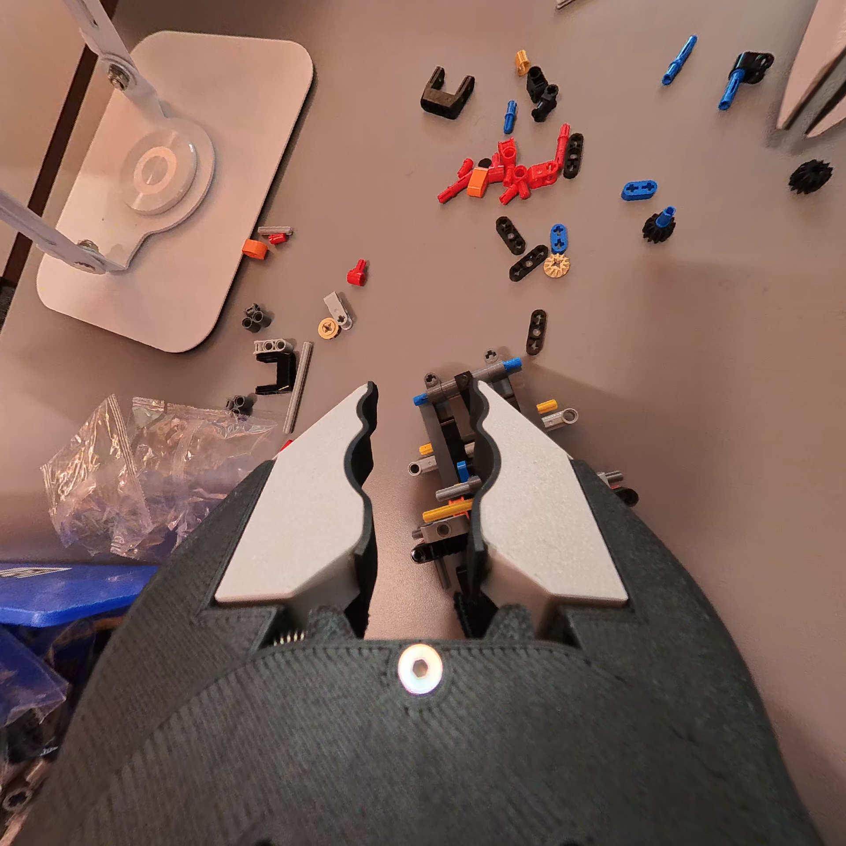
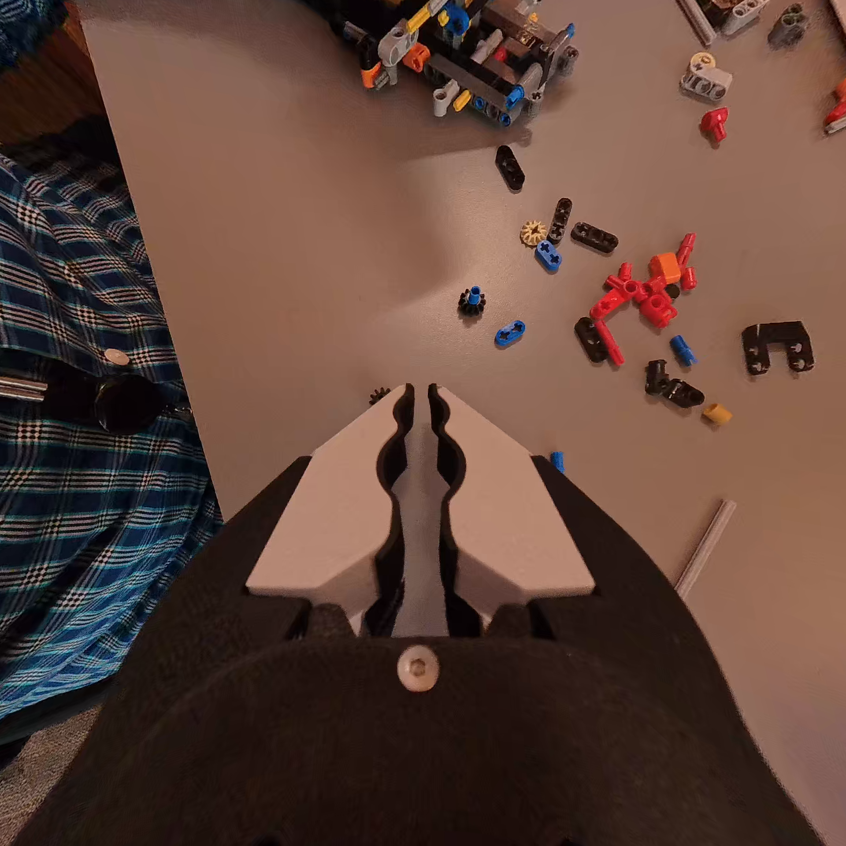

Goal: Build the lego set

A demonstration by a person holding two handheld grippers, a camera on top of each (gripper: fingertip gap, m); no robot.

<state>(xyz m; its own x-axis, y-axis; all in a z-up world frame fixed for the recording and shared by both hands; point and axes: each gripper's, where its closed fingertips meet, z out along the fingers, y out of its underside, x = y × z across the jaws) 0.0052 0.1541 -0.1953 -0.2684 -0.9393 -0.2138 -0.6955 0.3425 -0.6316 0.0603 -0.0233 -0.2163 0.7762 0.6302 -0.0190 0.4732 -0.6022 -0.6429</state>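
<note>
A partly built Lego Technic frame (image 1: 451,430) in grey, black, blue and yellow lies on the grey table. My left gripper (image 1: 426,393) is open just over it, and its right finger (image 1: 526,480) covers part of the frame. The frame also shows at the top of the right wrist view (image 2: 476,64). My right gripper (image 2: 421,389) is shut and empty, low over bare table. A small black gear (image 2: 379,394) lies beside its left fingertip. Loose parts are spread ahead: a red pile (image 2: 641,293), a blue two-hole link (image 2: 509,333), and a black gear with a blue pin (image 2: 471,302).
A white stand base (image 1: 183,183) sits at the far left. Clear plastic bags (image 1: 137,476) and a blue box (image 1: 59,590) lie to the near left. A person in a plaid shirt (image 2: 68,458) stands at the table edge (image 2: 137,274). A grey axle (image 2: 705,549) lies to the right.
</note>
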